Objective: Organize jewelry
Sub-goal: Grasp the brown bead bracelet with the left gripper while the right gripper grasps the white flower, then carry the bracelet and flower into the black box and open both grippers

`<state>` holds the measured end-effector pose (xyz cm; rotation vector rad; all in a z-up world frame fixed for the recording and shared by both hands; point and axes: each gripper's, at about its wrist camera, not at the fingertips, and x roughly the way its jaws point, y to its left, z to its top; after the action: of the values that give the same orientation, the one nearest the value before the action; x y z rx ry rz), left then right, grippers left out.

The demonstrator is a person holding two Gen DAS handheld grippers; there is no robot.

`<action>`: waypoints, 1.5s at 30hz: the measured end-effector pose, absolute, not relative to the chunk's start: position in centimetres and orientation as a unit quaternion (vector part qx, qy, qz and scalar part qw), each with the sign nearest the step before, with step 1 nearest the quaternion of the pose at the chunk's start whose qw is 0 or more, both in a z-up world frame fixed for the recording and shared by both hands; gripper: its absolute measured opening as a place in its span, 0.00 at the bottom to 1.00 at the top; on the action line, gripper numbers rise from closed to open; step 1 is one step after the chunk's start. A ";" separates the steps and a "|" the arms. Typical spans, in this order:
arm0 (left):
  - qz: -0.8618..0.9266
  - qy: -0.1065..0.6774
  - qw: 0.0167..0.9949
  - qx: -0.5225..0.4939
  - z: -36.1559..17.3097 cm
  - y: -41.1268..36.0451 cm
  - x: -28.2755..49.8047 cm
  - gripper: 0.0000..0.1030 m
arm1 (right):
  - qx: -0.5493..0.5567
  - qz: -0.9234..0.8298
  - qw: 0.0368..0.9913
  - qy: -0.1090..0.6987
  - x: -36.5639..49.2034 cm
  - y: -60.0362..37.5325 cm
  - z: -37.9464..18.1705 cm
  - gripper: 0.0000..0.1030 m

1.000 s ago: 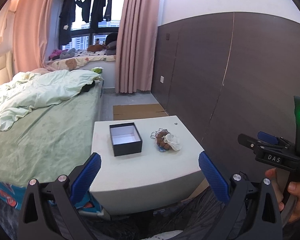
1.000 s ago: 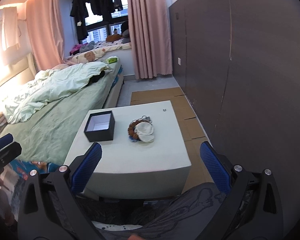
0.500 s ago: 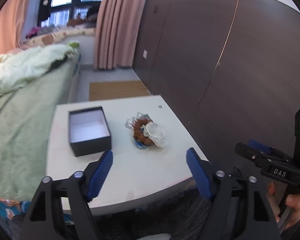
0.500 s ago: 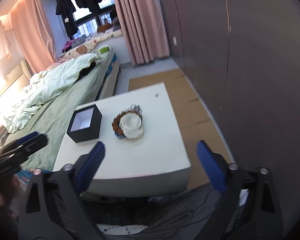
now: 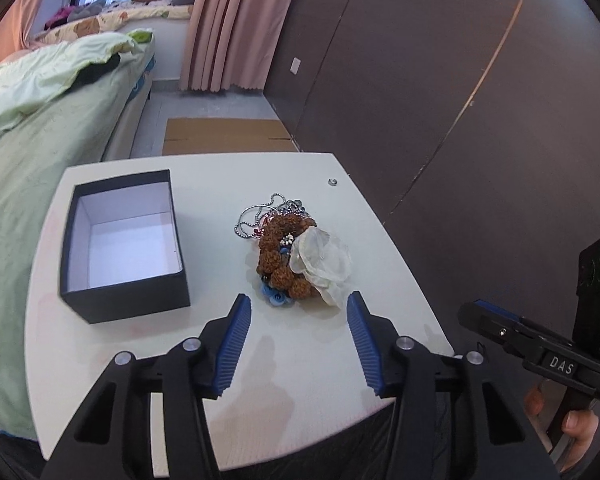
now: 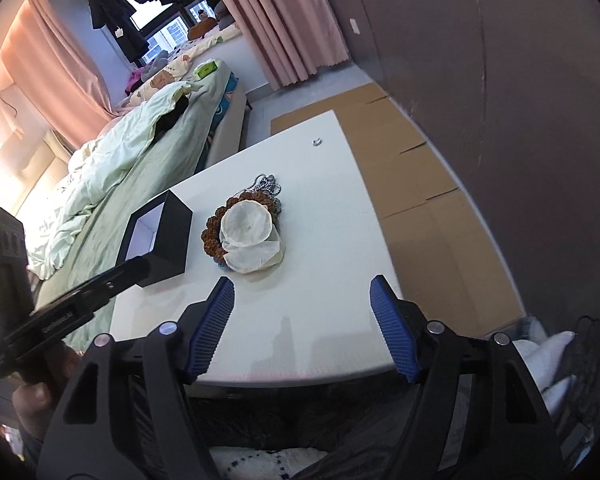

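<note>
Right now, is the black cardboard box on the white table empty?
Empty: black cardboard box sits lidless on white table, bare white floor showing; jewelry pile lies beside it.

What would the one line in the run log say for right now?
left gripper: open, empty, near jewelry pile | right gripper: open, empty | black box: open, empty | small ring: apart on table

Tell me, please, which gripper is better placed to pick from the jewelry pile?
Left: the left gripper is open, just short of the jewelry pile; the right gripper, also open, sits farther back.
</note>
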<state>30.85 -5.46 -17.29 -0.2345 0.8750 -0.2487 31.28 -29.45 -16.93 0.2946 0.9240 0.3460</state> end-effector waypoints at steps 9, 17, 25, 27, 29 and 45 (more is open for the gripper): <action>-0.118 0.441 0.882 -0.118 -19.6 -5.5 34.6 0.43 | 0.192 0.202 0.837 0.471 35.7 -27.9 -20.0 0.69; -0.117 0.457 0.872 -0.130 -21.3 -5.2 36.7 0.38 | 0.234 0.221 0.806 0.497 39.2 -25.7 -22.9 0.61; -0.114 0.468 0.867 -0.126 -22.3 -5.5 38.1 0.38 | 0.262 0.223 0.787 0.512 41.1 -25.3 -25.1 0.03; -0.112 0.469 0.867 -0.126 -22.5 -5.5 38.2 0.38 | 0.260 0.225 0.798 0.495 40.5 -25.8 -24.3 0.03; -0.111 0.470 0.866 -0.125 -22.8 -5.5 38.3 0.38 | 0.262 0.232 0.803 0.483 39.9 -26.1 -23.6 0.03; -0.104 0.448 0.884 -0.080 -20.4 -7.0 38.0 0.16 | 0.257 0.224 0.838 0.427 37.1 -28.9 -17.3 0.03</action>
<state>38.00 -7.00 -20.43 -0.1674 0.9332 -0.2154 37.11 -28.90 -17.29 0.5441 0.9029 0.4740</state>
